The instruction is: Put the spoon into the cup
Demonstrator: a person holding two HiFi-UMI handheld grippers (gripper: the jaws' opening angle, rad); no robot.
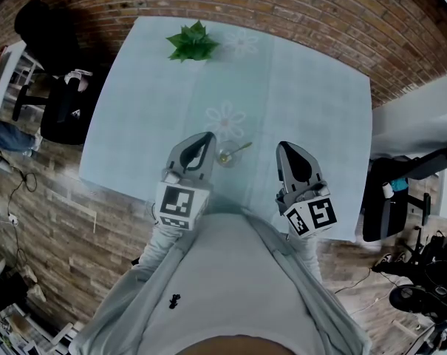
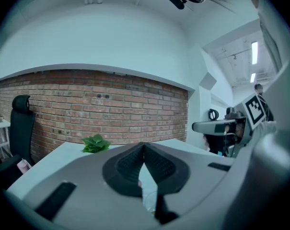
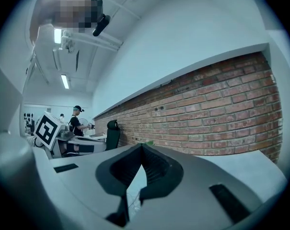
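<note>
We see a small clear cup point(image 1: 224, 157) on the pale table point(image 1: 319, 124), close to the edge nearest us. The spoon point(image 1: 241, 149) seems to stand in the cup, its handle leaning out over the rim, away from us and to the right.

Our left gripper point(image 1: 206, 140) lies just left of the cup, its tip beside the glass; we cannot tell whether it touches. Its jaws are pressed together at the tips and pinch nothing. Our right gripper point(image 1: 285, 150) is to the right of the cup, well apart from it, beyond the end of the handle. Its jaws are likewise closed tip to tip, with nothing between them.

Far beyond the cup, at the table's far edge, sits a green plant point(image 1: 193, 43). A printed flower point(image 1: 224, 119) lies on the cloth just behind the cup.
</note>
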